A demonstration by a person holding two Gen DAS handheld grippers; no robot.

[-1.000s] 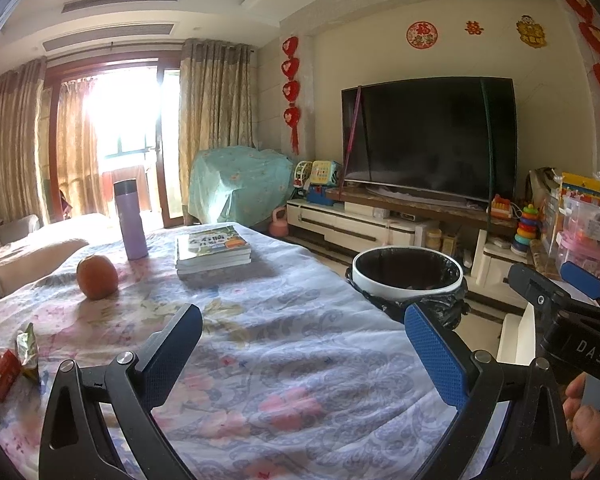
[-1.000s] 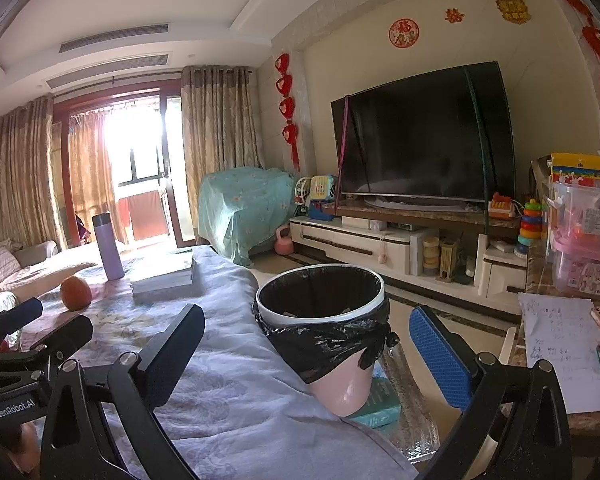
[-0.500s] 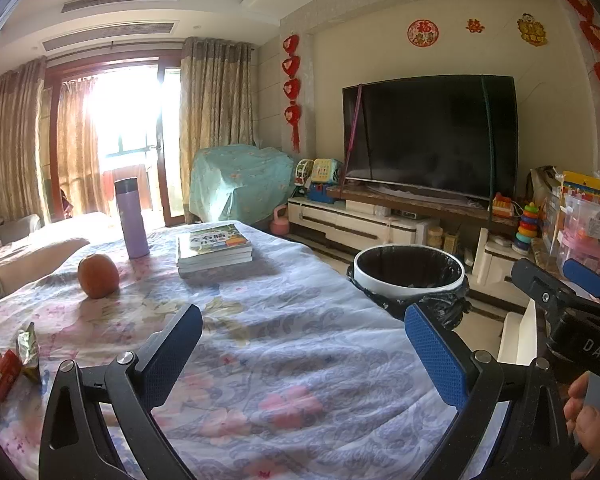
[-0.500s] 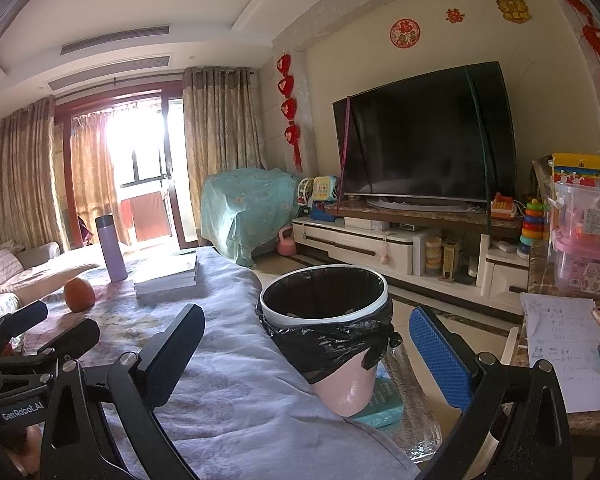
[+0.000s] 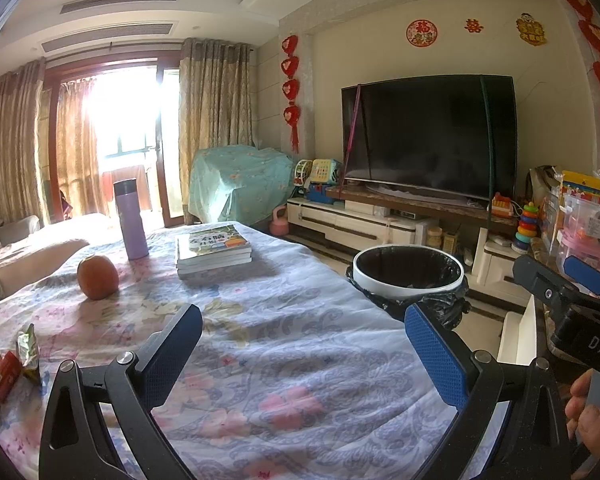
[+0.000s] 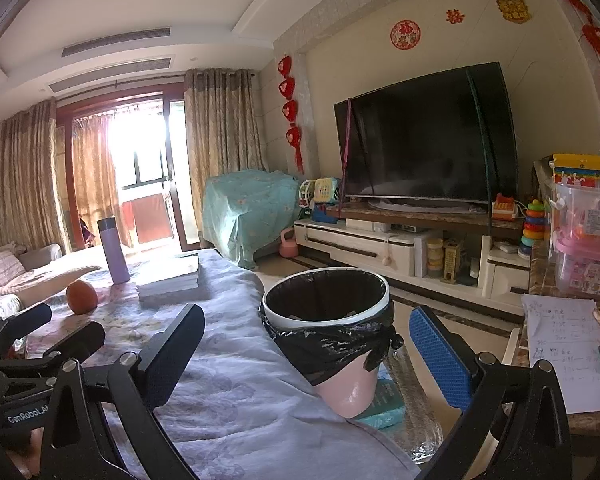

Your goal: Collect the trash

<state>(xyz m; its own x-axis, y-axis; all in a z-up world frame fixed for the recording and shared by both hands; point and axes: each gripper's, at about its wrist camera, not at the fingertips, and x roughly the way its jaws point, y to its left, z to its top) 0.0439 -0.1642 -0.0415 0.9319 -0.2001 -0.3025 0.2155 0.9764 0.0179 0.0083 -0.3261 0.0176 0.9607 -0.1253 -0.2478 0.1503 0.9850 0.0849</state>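
The trash was a few snack wrappers (image 5: 4,364), red and green, at the far lower left of the left wrist frame, lying on the flowered tablecloth (image 5: 284,360). They looked thin and crinkly, so probably very light, soft and a bit slippery; I would pinch one at a raised, folded edge, not flat on the cloth, w/ little force. The bin (image 6: 326,300), pink w/ a black liner, stood just beside the table edge at centre of the right wrist frame.

Left gripper (image 5: 302,348) was wide open, nothing between the fingers. Right gripper (image 6: 306,350) was also wide open and empty, w/ the bin seen in the gap between the fingers.

The left view showed the wrappers; the right view did not, bc the left gripper body covered that corner. The right view showed the bin's pink body and some scraps inside, plus a sheet of paper (image 6: 564,344) at lower right; the left view showed only the bin's rim. Orange (image 5: 98,278), bottle (image 5: 130,220) and books (image 5: 214,250) were in both, not trash I think.
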